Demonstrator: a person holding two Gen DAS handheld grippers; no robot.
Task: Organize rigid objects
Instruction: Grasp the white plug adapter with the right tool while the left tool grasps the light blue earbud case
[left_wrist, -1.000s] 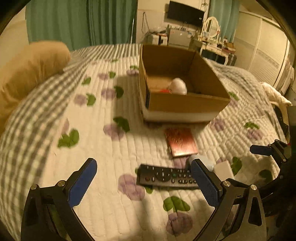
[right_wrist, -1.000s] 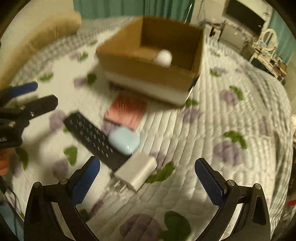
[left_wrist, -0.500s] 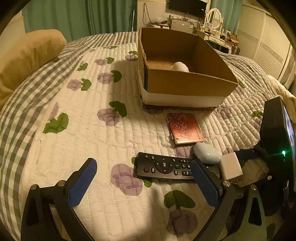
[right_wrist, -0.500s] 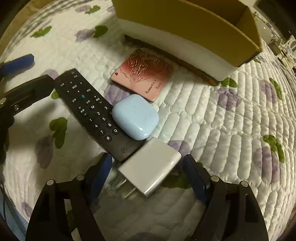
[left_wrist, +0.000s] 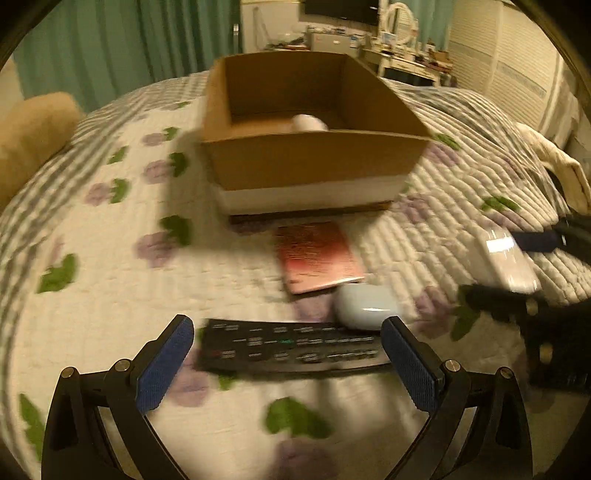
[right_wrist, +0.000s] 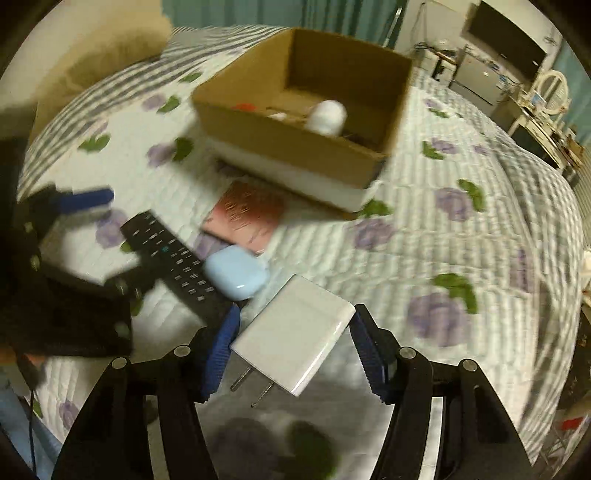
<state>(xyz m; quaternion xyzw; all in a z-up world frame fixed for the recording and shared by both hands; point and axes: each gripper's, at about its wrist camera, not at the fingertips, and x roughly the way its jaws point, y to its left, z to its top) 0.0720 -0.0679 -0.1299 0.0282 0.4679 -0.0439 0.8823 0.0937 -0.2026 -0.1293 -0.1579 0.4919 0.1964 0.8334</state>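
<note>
1. The right gripper (right_wrist: 293, 345) had closed its fingers (right_wrist: 221, 343) on the white charger (right_wrist: 295, 338), one on each flat side, prongs pointing back toward the camera; the charger looked lifted clear of the bed (right_wrist: 461, 229).
2. The cardboard box (right_wrist: 295, 147) stood ahead of the right gripper and slightly to its left, open side up, with a white rounded thing already inside. Judging by that, the charger's coming path ran forward and over the near wall.
3. The left gripper (left_wrist: 286, 363) hung wide open and empty just above the black remote (left_wrist: 291, 349), whose long axis lay crosswise, spanning the gap between the fingers (left_wrist: 162, 363).
4. A pale blue case (left_wrist: 365, 306) touched the remote's right end, and a pink card (left_wrist: 317, 256) lay between it and the box; both were nearer the left gripper.
</note>
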